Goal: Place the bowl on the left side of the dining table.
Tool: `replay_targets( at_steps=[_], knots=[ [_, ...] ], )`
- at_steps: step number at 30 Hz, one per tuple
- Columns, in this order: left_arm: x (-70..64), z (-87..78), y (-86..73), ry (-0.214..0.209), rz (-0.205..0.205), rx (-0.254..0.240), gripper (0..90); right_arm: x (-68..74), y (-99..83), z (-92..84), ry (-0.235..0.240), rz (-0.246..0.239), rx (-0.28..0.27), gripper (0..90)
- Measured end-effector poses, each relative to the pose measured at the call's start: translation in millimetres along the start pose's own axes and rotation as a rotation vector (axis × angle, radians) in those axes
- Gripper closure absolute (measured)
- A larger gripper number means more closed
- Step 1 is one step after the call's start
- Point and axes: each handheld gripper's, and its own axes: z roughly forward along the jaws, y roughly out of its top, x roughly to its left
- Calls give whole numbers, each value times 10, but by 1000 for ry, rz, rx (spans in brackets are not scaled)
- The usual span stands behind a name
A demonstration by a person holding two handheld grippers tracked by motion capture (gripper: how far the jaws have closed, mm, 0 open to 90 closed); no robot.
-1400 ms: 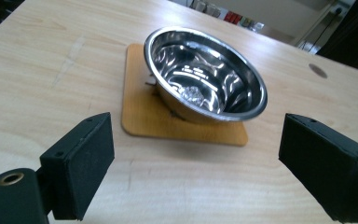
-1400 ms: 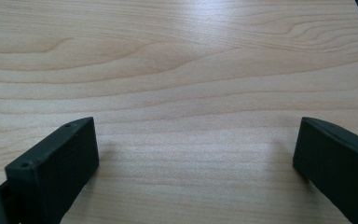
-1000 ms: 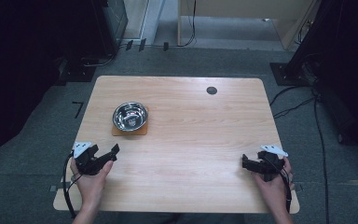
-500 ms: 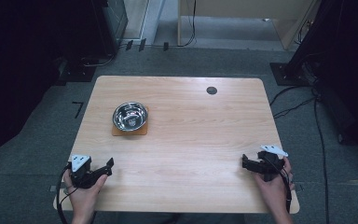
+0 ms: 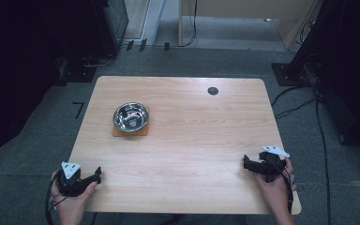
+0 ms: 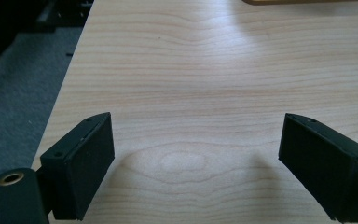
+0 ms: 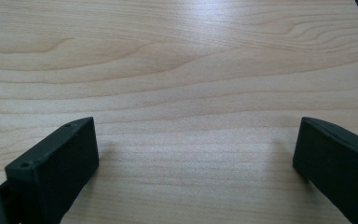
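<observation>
- The steel bowl (image 5: 131, 116) sits upright on a thin brown mat (image 5: 130, 131), on the far-left part of the wooden table (image 5: 183, 159); the mat's corners peek out around the bowl's base.
- What lies in the bowl is hard to make out: only reflections show on its inner wall.
- In the left gripper view the mat (image 6: 303, 2) is a thin brown strip cut off by the top edge, with the bowl out of frame.
- The left gripper (image 5: 97, 175) is well nearer the person than the bowl, at the table's near-left corner, held in a hand (image 5: 70, 204) that is cut off at the bottom edge.
- Its jaws stand wide apart over bare wood and grip nothing.
- The right gripper (image 5: 246, 162) is far to the right of the bowl, near the table's near-right edge, pointing left.
- Its jaws are also spread wide, with nothing but wood grain between them.
- A small dark round spot (image 5: 213, 91) lies right of the bowl, near the far edge; what it is cannot be told.
</observation>
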Motion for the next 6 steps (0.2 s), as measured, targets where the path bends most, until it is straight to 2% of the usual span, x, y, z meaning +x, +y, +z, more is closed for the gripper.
replay_targets(
  at_steps=[6],
  knots=[
    [-28,17,8,-2,13,12,101,0,0,0,0,0,0,0]
  ],
)
